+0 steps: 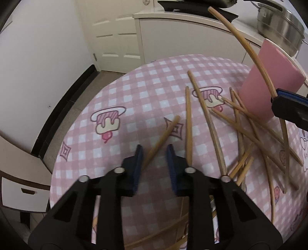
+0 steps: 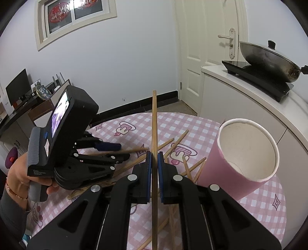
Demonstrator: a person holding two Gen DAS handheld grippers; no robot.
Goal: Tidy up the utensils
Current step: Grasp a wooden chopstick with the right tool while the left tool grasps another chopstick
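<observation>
Gripping: right gripper (image 2: pixel 153 158) is clenched on one chopstick (image 2: pixel 154 123), which stands upright between the blue pads and runs from 6 o'clock up past the middle of the right wrist view.
Room: white walls with a dark baseboard, a white panelled door (image 2: pixel 202 53) at 1 o'clock, a window (image 2: pixel 75 13) at 11 o'clock, a desk with a monitor (image 2: pixel 17 86) at 9 o'clock.
Counter: white cabinet (image 2: pixel 246 107) at 3 o'clock, carrying a black cooktop (image 2: pixel 269 86) with a dark wok (image 2: pixel 269 61) on it; a steel pot (image 1: pixel 281 28) shows at 1 o'clock in the left wrist view.
Surface: round table (image 1: pixel 134 92) under a pink-and-white checked cloth printed with cartoon cupcakes.
Cup: pink paper cup (image 2: pixel 242 153), white inside, tilted with its mouth toward the camera at 3 o'clock, just beside the right gripper.
Scattered sticks: loose chopsticks (image 1: pixel 238 123) lie crossed on the cloth from 3 to 5 o'clock in the left wrist view, near the cup's base.
Left gripper: left gripper (image 1: pixel 155 153) hangs low over the cloth with its jaws apart, released; one blurred chopstick (image 1: pixel 163 134) lies between the fingertips, pointing toward 1 o'clock.
Hand: left hand (image 2: pixel 21 177) wraps the grey handle, a bracelet at the wrist.
Writing: small white print on the left gripper's body, too blurred to read with certainty.
</observation>
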